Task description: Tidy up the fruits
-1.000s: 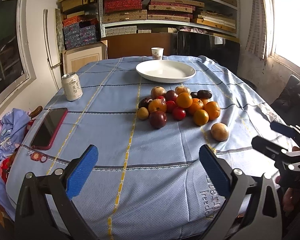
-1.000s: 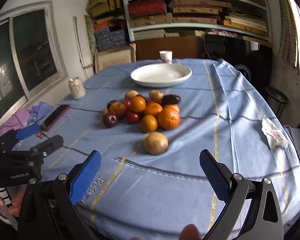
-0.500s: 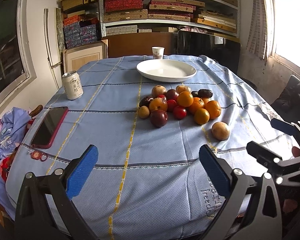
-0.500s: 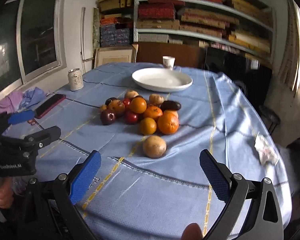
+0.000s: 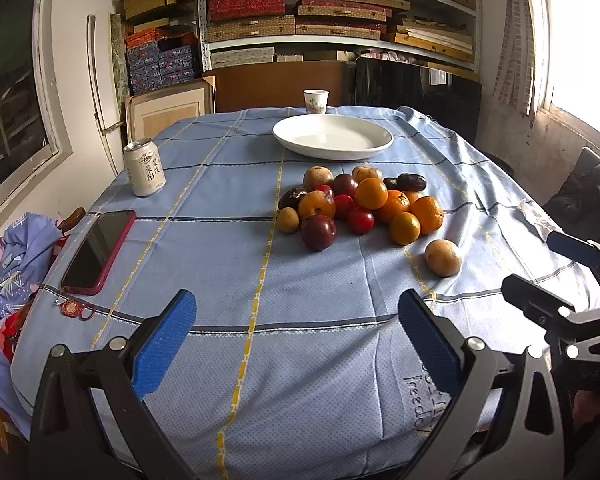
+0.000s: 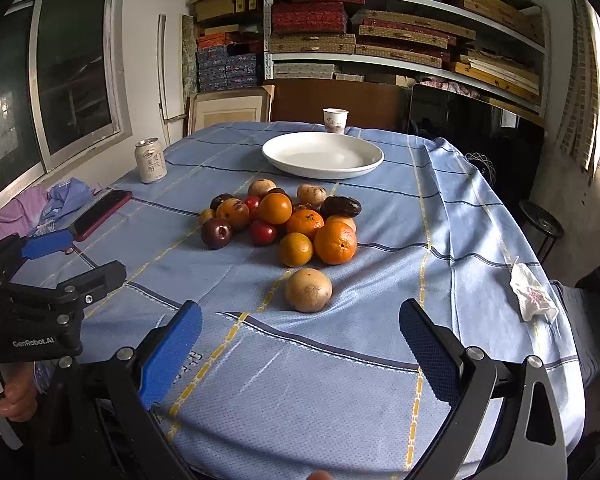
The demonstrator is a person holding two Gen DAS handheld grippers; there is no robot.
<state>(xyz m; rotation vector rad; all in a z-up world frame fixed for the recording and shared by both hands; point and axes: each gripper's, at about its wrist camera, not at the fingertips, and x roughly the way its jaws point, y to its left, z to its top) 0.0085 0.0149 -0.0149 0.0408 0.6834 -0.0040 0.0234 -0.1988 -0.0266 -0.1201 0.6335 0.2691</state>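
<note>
Both tongs gape wide and empty; the lone brown fruit (image 6: 309,289) lies on the bench dead ahead of the right tongs (image 6: 300,354), nearer than the left tongs (image 5: 296,344), with the white plate (image 6: 322,155) beyond.

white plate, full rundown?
The plate is a wide, shallow white oval dish, glossy like ceramic or melamine, upright and empty. It sits flat on the blue tablecloth at the far end of the table, beyond the fruit pile and apart from it. A paper cup stands just behind it.
</note>
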